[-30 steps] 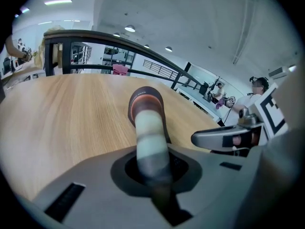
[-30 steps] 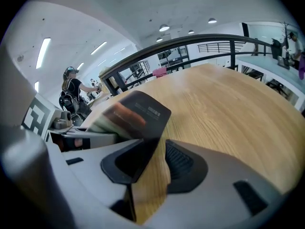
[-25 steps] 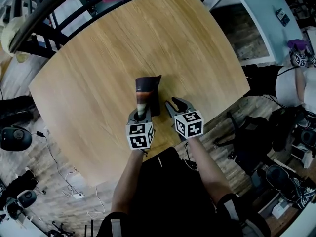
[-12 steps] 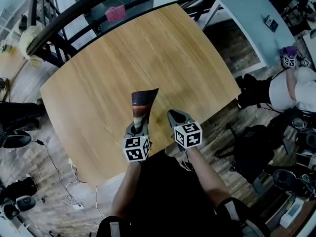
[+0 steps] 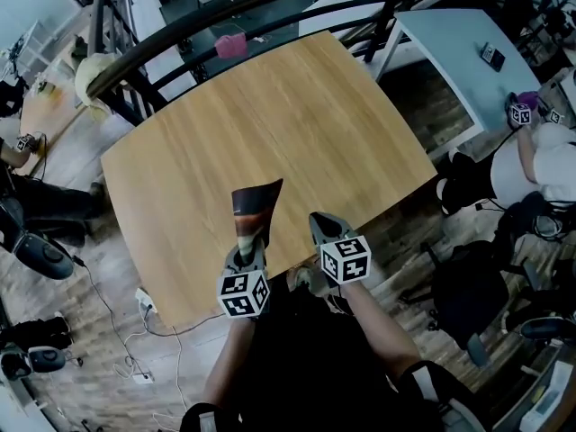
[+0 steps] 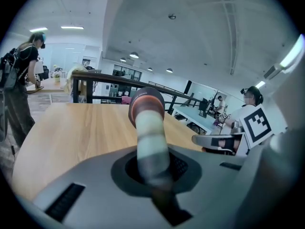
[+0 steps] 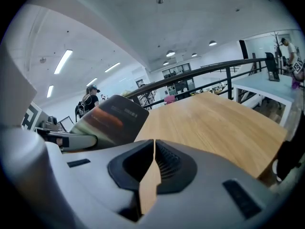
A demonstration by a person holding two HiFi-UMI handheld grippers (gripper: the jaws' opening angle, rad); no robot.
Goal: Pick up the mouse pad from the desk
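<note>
Left gripper [image 5: 248,244] clamps pad [image 5: 255,203], curled and raised off bench [image 5: 270,97]. Right gripper [image 5: 324,223] just beside it: jaws just closed together, nothing between.

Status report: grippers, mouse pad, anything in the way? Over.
Left gripper shut on the dark curled mouse pad with orange and white bands, lifted off the light wooden desk. Right gripper just closed, nothing between its jaws. Nothing in the way.
</note>
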